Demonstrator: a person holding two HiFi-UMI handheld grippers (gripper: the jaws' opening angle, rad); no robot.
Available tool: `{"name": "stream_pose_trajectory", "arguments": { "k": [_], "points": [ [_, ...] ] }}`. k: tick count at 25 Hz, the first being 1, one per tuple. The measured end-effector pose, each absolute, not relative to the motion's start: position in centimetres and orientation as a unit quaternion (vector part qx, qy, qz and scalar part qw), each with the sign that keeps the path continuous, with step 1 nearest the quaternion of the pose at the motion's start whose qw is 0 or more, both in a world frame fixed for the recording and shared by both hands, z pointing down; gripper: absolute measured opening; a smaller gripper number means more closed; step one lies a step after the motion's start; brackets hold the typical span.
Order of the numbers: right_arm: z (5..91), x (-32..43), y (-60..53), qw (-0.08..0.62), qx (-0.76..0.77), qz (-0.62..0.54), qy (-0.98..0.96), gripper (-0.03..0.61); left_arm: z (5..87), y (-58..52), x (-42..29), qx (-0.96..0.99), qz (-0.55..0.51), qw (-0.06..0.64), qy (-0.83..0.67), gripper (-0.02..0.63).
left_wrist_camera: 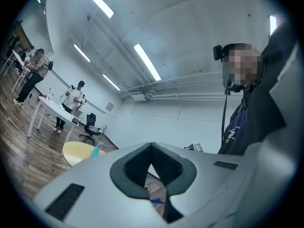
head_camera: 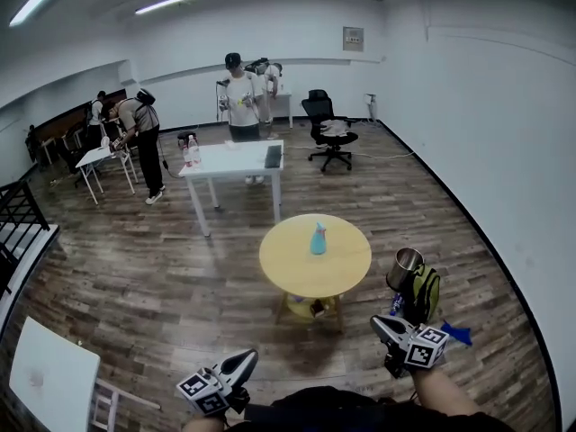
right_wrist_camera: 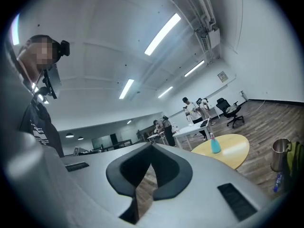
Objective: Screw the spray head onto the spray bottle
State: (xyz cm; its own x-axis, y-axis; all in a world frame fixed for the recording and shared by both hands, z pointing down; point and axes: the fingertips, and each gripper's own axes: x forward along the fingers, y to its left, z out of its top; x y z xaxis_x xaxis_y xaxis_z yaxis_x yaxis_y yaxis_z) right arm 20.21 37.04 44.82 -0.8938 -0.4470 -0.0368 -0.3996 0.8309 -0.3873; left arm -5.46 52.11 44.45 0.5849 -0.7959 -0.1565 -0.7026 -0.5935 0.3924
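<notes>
Nearest, low by the person's body, the left hand-held gripper [head_camera: 238, 365] had its jaws pressed together with nothing between them, and its own view showed only floor through the gap behind the tips. The right hand-held gripper [head_camera: 387, 329] was likewise closed and empty, and it pointed forward toward the room. Both were carried idly, most likely because the person stood well short of the work and had nothing within reach to grasp. Just beyond the right hand-held gripper, a metal cup [head_camera: 405, 265] sat on top of a green bag [head_camera: 425, 292] on the floor, clear of the path ahead. Farther on was the round yellow worktop [head_camera: 272, 266], and the spray bottle [head_camera: 318, 239] stood upright on it near the middle, a little toward the far edge and away from any rim where it might be knocked off. It was too small in every view to tell whether the spray head was loose, seated or missing, so the screwing step seemed not yet begun; an approach to the worktop's near edge looked to be needed first. Beyond that, a white worktop [head_camera: 236, 162] had people [head_camera: 241, 97] working around it, and an office chair [head_camera: 328, 130] stood near the back wall.
</notes>
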Motion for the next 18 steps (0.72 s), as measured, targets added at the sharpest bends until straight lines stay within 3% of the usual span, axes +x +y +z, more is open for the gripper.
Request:
{"name": "stream_pose_trajectory", "arguments": {
  "k": [8,18],
  "points": [
    [47.1,16.1,30.8,0.050,-0.233,-0.200,0.951,0.002,47.1,45.1,-9.8,0.876,-0.161,0.174,-0.420,0.003],
    [47.7,22.3,14.0,0.048,-0.197,-0.205,0.958,0.002,46.8,30.6,-3.0,0.856,-0.167,0.167,-0.459,0.003]
  ]
}}
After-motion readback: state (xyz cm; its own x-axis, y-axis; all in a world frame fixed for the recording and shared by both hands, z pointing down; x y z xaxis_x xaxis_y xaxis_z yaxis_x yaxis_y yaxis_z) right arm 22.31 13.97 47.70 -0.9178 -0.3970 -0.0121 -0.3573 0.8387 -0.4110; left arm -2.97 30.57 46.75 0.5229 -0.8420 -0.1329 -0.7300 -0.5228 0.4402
